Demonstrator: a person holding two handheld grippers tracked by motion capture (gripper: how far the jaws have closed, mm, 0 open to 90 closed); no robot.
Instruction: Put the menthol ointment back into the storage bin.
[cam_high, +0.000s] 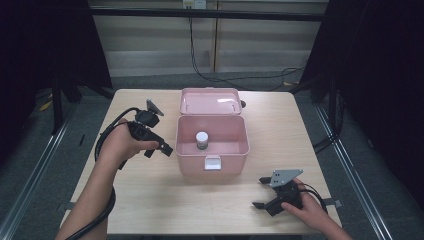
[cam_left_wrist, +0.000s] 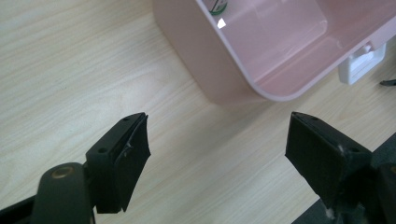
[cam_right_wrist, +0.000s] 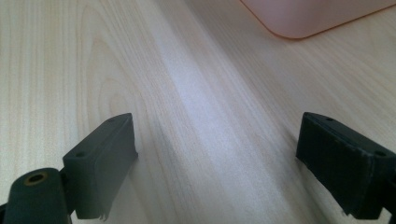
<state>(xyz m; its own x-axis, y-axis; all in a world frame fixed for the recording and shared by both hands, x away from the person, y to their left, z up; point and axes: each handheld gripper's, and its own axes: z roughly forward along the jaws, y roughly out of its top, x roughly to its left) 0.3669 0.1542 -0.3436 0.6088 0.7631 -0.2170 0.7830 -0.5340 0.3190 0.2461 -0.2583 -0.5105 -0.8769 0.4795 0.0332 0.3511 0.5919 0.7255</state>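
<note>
An open pink box (cam_high: 187, 165) stands mid-table with its lid (cam_high: 210, 101) tipped back. Inside stands a small bottle (cam_high: 202, 140) with a white cap and a green label. My left gripper (cam_high: 162, 149) hovers just left of the box, held in a hand, jaws wide open and empty. The left gripper view shows the box's near corner (cam_left_wrist: 233, 79) and the white latch (cam_left_wrist: 362, 63) beyond the open jaws, with the left gripper (cam_left_wrist: 217, 154) over bare wood. My right gripper (cam_high: 261, 192) rests at the front right, open and empty. In its own view the right gripper (cam_right_wrist: 215, 158) faces the tabletop, with the box's corner (cam_right_wrist: 308, 16) at top.
The light wooden table (cam_high: 150, 200) has bare wood all around the box. Black cables (cam_high: 210, 75) run across the floor behind the table. Dark curtains (cam_high: 380, 75) flank both sides. A metal rail (cam_high: 350, 170) runs along the floor on the right.
</note>
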